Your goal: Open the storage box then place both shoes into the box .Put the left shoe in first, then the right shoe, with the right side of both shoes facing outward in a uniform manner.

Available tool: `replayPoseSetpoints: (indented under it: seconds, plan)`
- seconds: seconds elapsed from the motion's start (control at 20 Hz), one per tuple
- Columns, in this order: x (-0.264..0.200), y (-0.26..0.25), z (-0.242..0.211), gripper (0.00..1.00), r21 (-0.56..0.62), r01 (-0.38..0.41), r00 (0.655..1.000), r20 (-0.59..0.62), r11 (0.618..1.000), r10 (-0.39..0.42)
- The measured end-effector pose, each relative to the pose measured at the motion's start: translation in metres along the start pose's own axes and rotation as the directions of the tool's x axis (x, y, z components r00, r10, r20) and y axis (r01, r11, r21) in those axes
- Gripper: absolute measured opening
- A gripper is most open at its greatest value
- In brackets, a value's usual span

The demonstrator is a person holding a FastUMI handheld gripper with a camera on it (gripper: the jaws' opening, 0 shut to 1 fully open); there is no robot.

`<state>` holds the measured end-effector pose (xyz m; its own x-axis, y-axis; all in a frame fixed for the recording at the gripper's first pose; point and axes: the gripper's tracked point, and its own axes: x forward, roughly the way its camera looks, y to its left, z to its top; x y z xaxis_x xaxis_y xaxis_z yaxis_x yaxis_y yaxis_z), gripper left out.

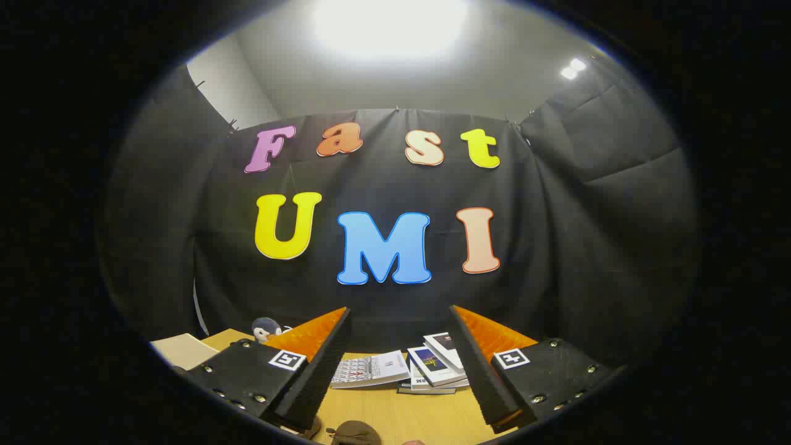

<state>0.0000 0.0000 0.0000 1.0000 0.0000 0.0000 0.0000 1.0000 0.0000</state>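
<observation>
Pointing well above the work surface, the gripper [400, 364] is held level and high, its two fingers spread wide with nothing between them; that posture suits a start or a pause, not a grasp. Between and just beyond the fingers lies a loose heap of booklets [426, 368] on the wooden table [395, 414], stacked at differing angles and overlapping one another, evidently set aside at the back and no part of the job. Beside the left finger, towards the booth wall, a small plush toy [267, 329] sits on the table, near a pale flat object [182, 351] whose nature cannot be told; it may be a lid or a board. Close under the fingers, at the near rim of the table, a rounded brown shape [355, 434] is partly in sight; it may be the toe of a shoe, but too little of it shows to be sure. The storage box cannot be placed from this aim, and so its lid cannot be judged open or closed. Assessment: the task appears to stand at its outset, with no shoe held. The next move would call for tilting the tool downward to bring the box into line, the wide opening being already suited to taking a lid edge.
</observation>
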Motion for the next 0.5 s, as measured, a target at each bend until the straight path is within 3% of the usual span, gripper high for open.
replayPoseSetpoints:
  seconds: [0.5]
  plan:
    - [-0.014, 0.005, 0.008, 0.95, -0.043, -0.003, 1.0, 0.03, 0.999, 0.005]
